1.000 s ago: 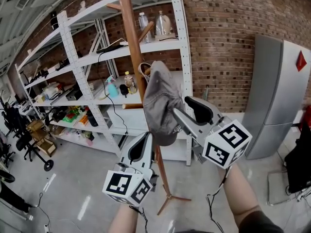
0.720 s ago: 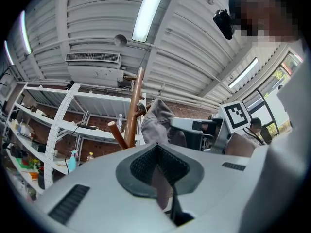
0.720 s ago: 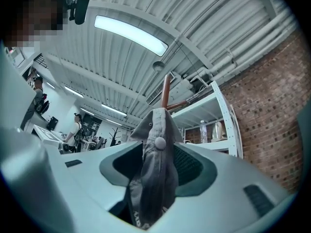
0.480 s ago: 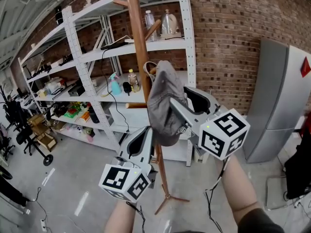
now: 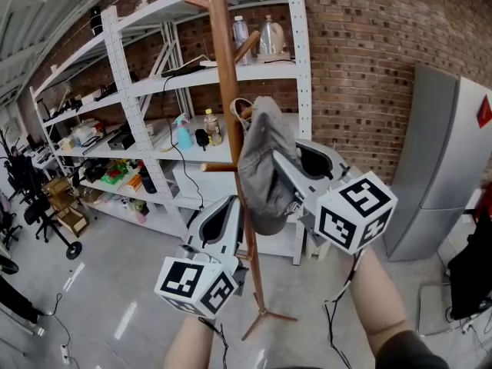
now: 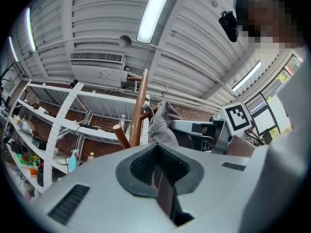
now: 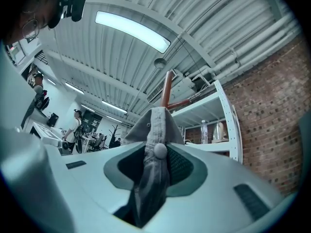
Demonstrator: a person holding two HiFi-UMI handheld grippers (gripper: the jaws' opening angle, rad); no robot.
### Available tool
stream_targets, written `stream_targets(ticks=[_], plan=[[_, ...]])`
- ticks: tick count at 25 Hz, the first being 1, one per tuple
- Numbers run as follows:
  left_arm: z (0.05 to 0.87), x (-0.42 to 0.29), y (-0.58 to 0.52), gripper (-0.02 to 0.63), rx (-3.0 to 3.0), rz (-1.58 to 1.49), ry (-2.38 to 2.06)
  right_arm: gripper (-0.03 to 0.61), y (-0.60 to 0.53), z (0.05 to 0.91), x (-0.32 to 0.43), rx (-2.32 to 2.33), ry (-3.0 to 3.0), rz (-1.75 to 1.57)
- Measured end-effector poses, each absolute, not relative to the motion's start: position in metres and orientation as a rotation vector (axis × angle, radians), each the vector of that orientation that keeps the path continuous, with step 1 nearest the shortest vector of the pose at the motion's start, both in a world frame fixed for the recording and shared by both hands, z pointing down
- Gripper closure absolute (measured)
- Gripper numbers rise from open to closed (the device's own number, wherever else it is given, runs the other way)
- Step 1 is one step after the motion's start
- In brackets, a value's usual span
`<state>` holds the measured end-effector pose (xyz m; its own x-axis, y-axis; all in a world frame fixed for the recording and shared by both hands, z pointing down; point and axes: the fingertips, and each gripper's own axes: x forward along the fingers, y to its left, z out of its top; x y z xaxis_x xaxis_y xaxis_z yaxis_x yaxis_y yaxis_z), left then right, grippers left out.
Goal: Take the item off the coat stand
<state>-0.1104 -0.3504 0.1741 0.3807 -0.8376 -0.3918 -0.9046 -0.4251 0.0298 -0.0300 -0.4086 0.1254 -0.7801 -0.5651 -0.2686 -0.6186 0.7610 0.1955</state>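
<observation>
A grey cap (image 5: 265,164) hangs on a peg of the wooden coat stand (image 5: 225,91), level with the middle shelf. My right gripper (image 5: 296,166) reaches in from the right. Its jaws have just been closing and now pinch the cap's crown; in the right gripper view the cap (image 7: 154,144) with its top button is squeezed between the pads. My left gripper (image 5: 223,220) is lower down, left of the pole and below the cap, with its jaws together and nothing in them. In the left gripper view the cap (image 6: 163,125) and the stand (image 6: 138,110) lie ahead.
White metal shelving (image 5: 138,114) with bottles, a kettle and clutter stands behind the stand against a brick wall (image 5: 361,68). A tall grey cabinet (image 5: 450,160) is at the right. The stand's feet (image 5: 265,314) spread on the shiny floor.
The right gripper's jaws, wide on either side of the cap before, have closed onto it. The left gripper has stayed where it was.
</observation>
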Motion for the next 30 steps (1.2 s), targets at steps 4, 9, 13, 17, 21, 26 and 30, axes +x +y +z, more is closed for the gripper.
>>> stream_targets(ticks=[4, 9, 13, 17, 21, 26, 30], plan=[[0.172, -0.110, -0.353, 0.606, -2.449, 0.532, 1.563, 0.491, -0.413, 0.123, -0.029, -0.957, 2.749, 0.413], [0.170, -0.111, -0.353, 0.606, -2.449, 0.547, 1.555, 0.511, -0.412, 0.120, -0.031, -0.963, 2.747, 0.439], [0.170, -0.111, -0.355, 0.606, -2.451, 0.556, 1.544, 0.515, -0.411, 0.117, -0.032, -0.952, 2.728, 0.445], [0.170, -0.112, -0.356, 0.606, -2.451, 0.559, 1.531, 0.517, -0.408, 0.109, -0.030, -0.949, 2.695, 0.469], [0.166, -0.113, -0.358, 0.606, -2.454, 0.564, 1.515, 0.517, -0.406, 0.098, -0.024, -0.966, 2.655, 0.495], [0.161, -0.110, -0.359, 0.606, -2.468, 0.575, 1.486, 0.517, -0.400, 0.088, -0.015, -0.943, 2.628, 0.440], [0.155, -0.105, -0.360, 0.606, -2.481, 0.583, 1.465, 0.517, -0.397, 0.076, -0.005, -0.962, 2.598, 0.445]])
